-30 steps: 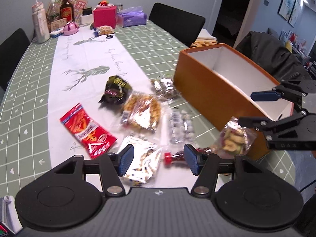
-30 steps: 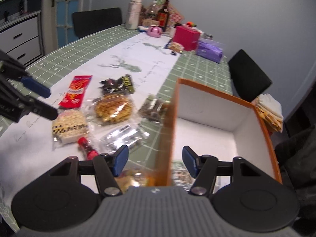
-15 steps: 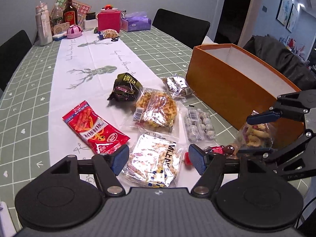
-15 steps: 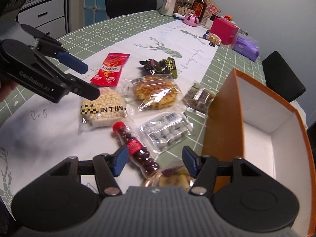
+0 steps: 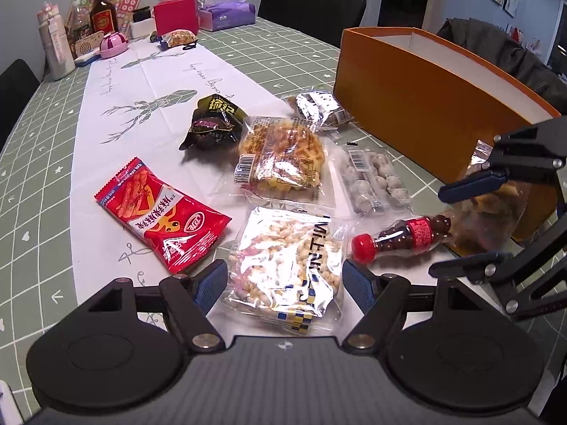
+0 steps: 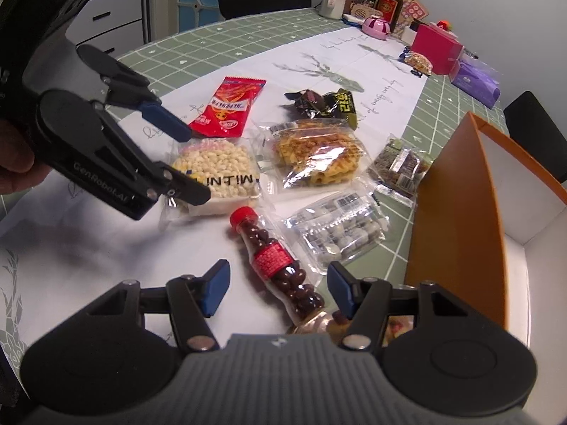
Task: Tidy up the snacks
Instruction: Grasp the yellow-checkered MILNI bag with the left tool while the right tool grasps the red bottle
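Snacks lie on a white runner beside an open orange box (image 5: pixel 425 81), which also shows in the right wrist view (image 6: pixel 457 219). My left gripper (image 5: pixel 283 281) is open, its jaws on either side of a puffed-grain pack (image 5: pixel 287 262) without touching it. My right gripper (image 6: pixel 278 288) is open over a small red-capped bottle of chocolate beans (image 6: pixel 280 265). That bottle (image 5: pixel 400 237) lies flat. Around are a red snack packet (image 5: pixel 159 212), a waffle bag (image 5: pixel 280 159), a dark packet (image 5: pixel 212 124), a clear pack of balls (image 5: pixel 375 180), a foil pack (image 5: pixel 319 108) and a dried-fruit bag (image 5: pixel 485 212).
The green checked table (image 5: pixel 35 163) has bottles (image 5: pixel 102 17), a pink box (image 5: pixel 175 14) and a purple tissue pack (image 5: pixel 228 12) at its far end. Black chairs (image 5: pixel 312 10) stand around. The right gripper (image 5: pixel 471 219) shows close at the right of the left wrist view.
Both grippers have come lower and closer to the snacks. The left one has closed in on the puffed-grain pack; the right one has swung from the box to the bottle.
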